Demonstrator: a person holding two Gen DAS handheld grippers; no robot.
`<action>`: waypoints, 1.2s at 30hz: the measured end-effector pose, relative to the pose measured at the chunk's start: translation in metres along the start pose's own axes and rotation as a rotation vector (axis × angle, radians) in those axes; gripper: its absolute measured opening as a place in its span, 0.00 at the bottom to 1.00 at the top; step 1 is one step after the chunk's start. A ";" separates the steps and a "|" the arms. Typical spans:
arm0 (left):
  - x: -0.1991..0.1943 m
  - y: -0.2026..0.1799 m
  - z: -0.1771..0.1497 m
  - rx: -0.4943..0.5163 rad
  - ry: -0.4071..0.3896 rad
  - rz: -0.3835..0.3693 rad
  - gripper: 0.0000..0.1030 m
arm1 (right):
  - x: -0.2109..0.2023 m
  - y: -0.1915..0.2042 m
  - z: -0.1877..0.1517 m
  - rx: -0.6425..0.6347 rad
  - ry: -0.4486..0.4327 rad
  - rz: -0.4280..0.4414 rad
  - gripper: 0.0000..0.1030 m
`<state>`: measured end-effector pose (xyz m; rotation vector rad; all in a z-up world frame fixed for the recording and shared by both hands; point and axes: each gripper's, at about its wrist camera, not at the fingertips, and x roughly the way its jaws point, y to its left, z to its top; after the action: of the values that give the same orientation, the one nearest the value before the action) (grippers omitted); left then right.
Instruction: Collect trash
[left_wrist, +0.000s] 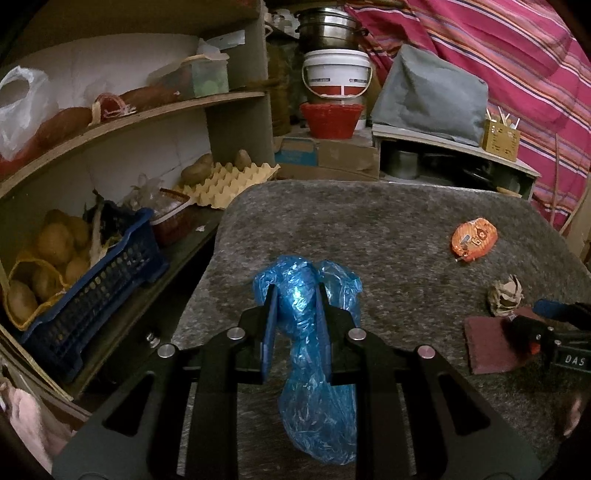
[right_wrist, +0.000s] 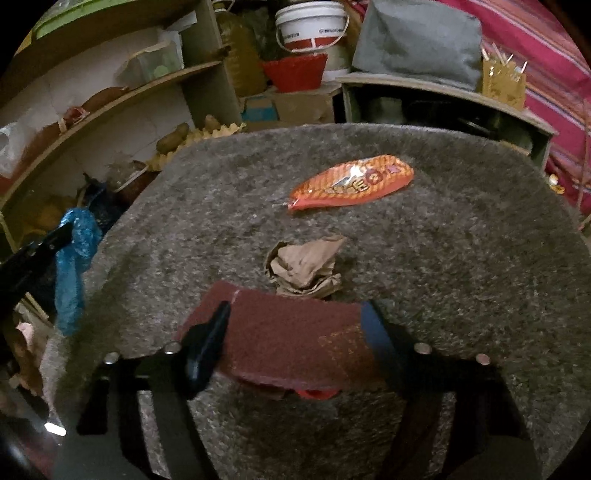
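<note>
My left gripper (left_wrist: 295, 291) is shut on a crumpled blue plastic bag (left_wrist: 314, 350), which hangs between its fingers above the grey felt table (left_wrist: 369, 221); the bag also shows in the right wrist view (right_wrist: 72, 266). My right gripper (right_wrist: 295, 314) has its fingers on both sides of a dark red scouring pad (right_wrist: 288, 343), which lies flat on the table; the pad also shows in the left wrist view (left_wrist: 487, 343). A crumpled brown paper ball (right_wrist: 306, 269) lies just beyond the pad. An orange snack wrapper (right_wrist: 351, 181) lies farther back.
Wooden shelves (left_wrist: 147, 114) stand to the left with a blue crate of potatoes (left_wrist: 85, 295) and an egg tray (left_wrist: 229, 184). Behind the table are a red basket (left_wrist: 332, 118), a white bucket (left_wrist: 336, 74) and a grey covered box (left_wrist: 428, 96).
</note>
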<state>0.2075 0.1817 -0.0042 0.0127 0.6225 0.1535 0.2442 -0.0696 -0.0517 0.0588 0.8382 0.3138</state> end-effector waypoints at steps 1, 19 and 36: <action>0.000 -0.002 0.000 0.004 0.000 0.002 0.18 | -0.001 -0.001 0.000 -0.002 0.003 0.010 0.59; -0.003 -0.009 0.004 0.008 -0.004 0.016 0.18 | -0.043 -0.025 0.014 -0.053 -0.094 -0.059 0.39; -0.004 -0.030 0.010 0.013 -0.009 -0.021 0.18 | -0.055 -0.108 0.012 -0.021 -0.102 -0.211 0.92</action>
<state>0.2146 0.1518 0.0045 0.0194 0.6148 0.1286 0.2456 -0.1877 -0.0225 -0.0335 0.7329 0.1200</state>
